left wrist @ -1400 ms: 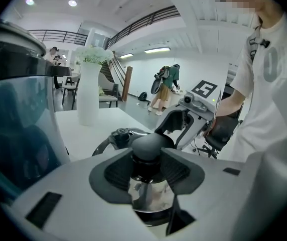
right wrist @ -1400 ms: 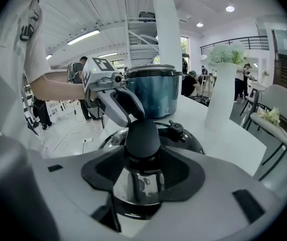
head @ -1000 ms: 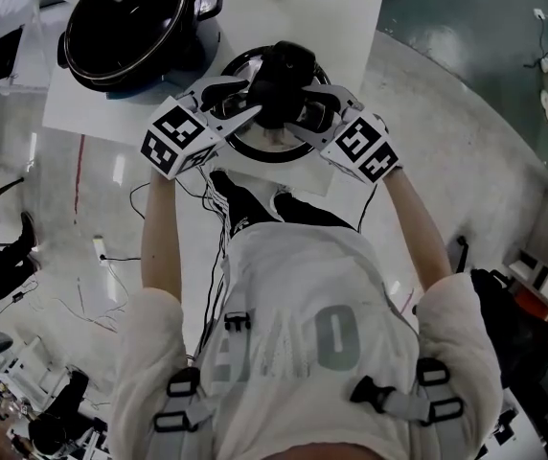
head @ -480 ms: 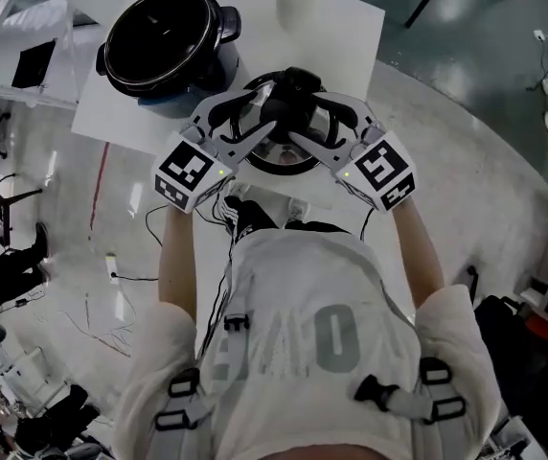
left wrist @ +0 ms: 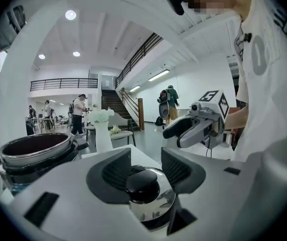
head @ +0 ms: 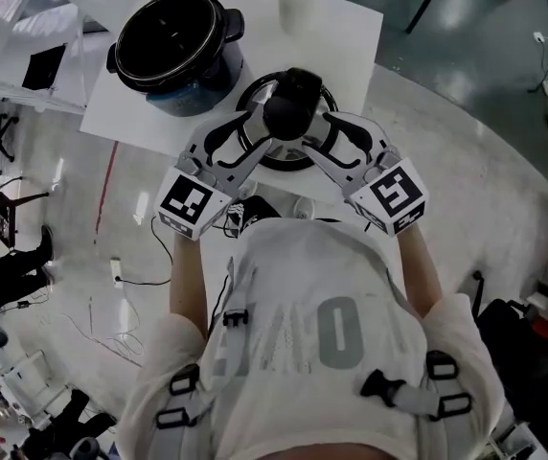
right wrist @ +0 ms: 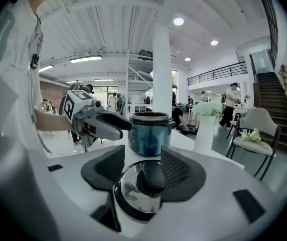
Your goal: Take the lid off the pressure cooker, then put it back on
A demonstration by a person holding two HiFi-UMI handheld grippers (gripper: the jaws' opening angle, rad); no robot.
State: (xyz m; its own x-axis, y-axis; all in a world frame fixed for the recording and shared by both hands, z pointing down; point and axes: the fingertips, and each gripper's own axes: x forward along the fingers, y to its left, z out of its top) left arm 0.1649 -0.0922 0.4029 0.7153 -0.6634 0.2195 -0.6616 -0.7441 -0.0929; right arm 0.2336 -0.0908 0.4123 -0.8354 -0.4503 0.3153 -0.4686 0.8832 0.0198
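Both grippers have come up w/ the lid [right wrist: 128, 195] vs a sec ago. L gripper [left wrist: 143, 170] is approx. half open w/ pads on the black knob [head: 291, 105], and R gripper [right wrist: 142, 170], a bit wider, has jaws just closing on the same knob from the opposite side. So the lid looks lifted just off the white table [head: 341, 36], beside the open pressure cooker [head: 197, 89], prob. start of the put-back. Exact pad contact & gap under the lid are hard to make out, and the gripper bodies cut off the lid's near rim.
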